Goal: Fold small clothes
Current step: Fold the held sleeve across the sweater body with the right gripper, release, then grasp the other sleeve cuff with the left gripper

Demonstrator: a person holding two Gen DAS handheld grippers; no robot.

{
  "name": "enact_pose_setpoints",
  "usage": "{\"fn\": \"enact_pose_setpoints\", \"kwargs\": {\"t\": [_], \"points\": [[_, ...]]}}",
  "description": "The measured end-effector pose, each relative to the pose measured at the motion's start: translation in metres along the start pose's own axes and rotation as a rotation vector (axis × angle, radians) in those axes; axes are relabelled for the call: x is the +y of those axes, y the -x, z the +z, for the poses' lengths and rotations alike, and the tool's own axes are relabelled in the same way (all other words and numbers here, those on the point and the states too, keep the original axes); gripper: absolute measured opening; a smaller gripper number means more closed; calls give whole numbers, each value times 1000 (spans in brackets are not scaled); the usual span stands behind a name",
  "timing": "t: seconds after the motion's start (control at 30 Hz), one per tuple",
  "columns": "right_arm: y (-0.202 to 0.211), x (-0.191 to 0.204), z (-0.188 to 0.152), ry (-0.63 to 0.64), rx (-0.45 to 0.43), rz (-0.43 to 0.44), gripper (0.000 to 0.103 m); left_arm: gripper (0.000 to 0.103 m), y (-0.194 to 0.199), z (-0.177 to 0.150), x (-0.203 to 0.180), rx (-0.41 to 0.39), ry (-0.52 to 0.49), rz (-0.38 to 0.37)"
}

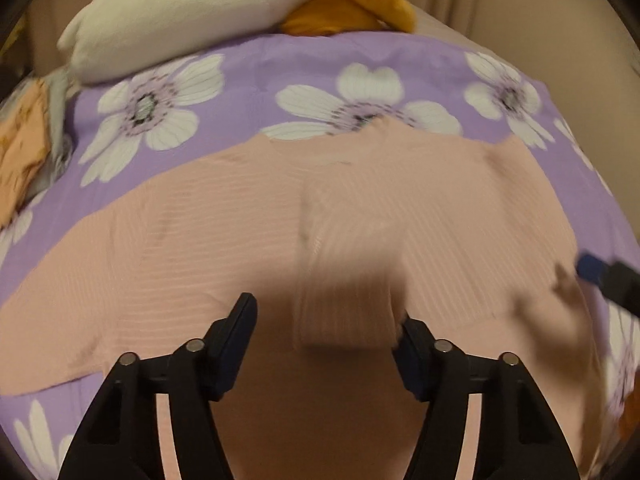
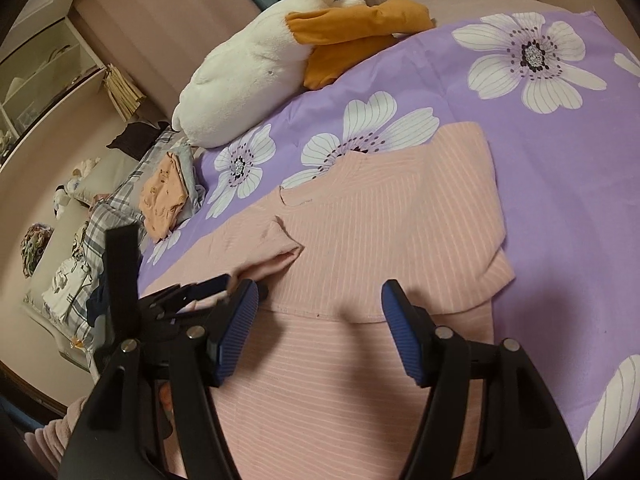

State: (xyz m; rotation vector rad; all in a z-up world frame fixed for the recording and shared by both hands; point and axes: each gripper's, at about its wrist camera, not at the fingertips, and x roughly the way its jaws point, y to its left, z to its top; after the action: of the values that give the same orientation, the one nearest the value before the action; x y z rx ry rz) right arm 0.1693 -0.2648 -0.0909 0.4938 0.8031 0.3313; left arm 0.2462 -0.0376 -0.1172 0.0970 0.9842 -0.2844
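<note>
Black fingers of the left gripper (image 1: 326, 334) fill the foreground of the left wrist view, standing partly apart with a folded sleeve (image 1: 344, 280) of the pink striped garment (image 1: 224, 216) between them. The right-hand pad touches the sleeve's edge; the other pad stands clear of it. Whether the sleeve is actually pinched cannot be told, as the view is blurred.

Right gripper (image 2: 320, 310) fingers stand partly apart over the garment's (image 2: 380, 232) lower part, with nothing between the blue ribbed pads (image 2: 236, 330). Its tip also shows at the right edge of the left wrist view (image 1: 600, 276).

Garment location: spread flat on the purple flowered bedsheet (image 2: 560, 152), collar pointing away from the cameras, the sleeve on the right of the right wrist view folded in over the body.

Surroundings: a white and orange plush toy (image 2: 256, 68) lies on the bed beyond the garment, apart from it. An orange cloth item (image 2: 166, 196) with grey cloth beside it sits on the sheet's left edge. Checked bedding (image 2: 116, 200) and pillows lie further left. A beige curtain (image 2: 160, 20) hangs behind. The left gripper's body (image 2: 160, 304) crowds the right gripper's left side, hiding part of the garment.
</note>
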Motion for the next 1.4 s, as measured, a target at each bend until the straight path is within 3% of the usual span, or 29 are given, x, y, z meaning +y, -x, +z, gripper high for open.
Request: {"fn": "enact_pose_setpoints", "kwargs": {"t": [0.1, 0.13, 0.3, 0.43, 0.57, 0.63, 0.7, 0.77, 0.8, 0.87, 0.9, 0.93, 1.17, 1.3, 1.4], "points": [[-2, -4, 3, 1, 1, -10, 65, 17, 0, 4, 16, -21, 103, -22], [-3, -6, 4, -4, -2, -15, 65, 12, 0, 3, 26, -30, 164, -36], [0, -13, 10, -29, -23, -30, 65, 11, 12, -11, 64, -86, 342, -57], [-1, -19, 19, -43, -46, -49, 65, 11, 15, -16, 77, -77, 380, -77], [-25, -32, 29, -69, 5, -134, 65, 11, 20, -23, 86, -75, 409, -35], [-38, -46, 29, -115, 64, -200, 58, 11, 24, -26, 97, -74, 438, -27], [-44, -53, 26, -132, 92, -223, 51, 11, 28, -32, 111, -47, 475, -47], [-39, -50, 25, -126, 80, -224, 52, 11, 35, -39, 123, -32, 492, -51], [-33, -46, 24, -122, 72, -219, 53, 17, 43, -46, 134, -33, 510, -58], [-21, -35, 23, -97, 51, -204, 58, 46, 54, -57, 151, -34, 550, -65], [-15, -29, 22, -82, 41, -195, 60, 68, 65, -67, 167, -47, 595, -61], [-8, -21, 22, -68, 30, -184, 62, 75, 72, -74, 177, -62, 627, -55], [24, 25, 3, 15, -10, -105, 70, 76, 110, -131, 264, -124, 866, -13], [32, 41, -8, 19, -19, -63, 72, 76, 106, -159, 305, -158, 1025, -64], [32, 51, -14, 21, -19, -52, 74, 76, 101, -169, 327, -243, 1116, -145]]}}
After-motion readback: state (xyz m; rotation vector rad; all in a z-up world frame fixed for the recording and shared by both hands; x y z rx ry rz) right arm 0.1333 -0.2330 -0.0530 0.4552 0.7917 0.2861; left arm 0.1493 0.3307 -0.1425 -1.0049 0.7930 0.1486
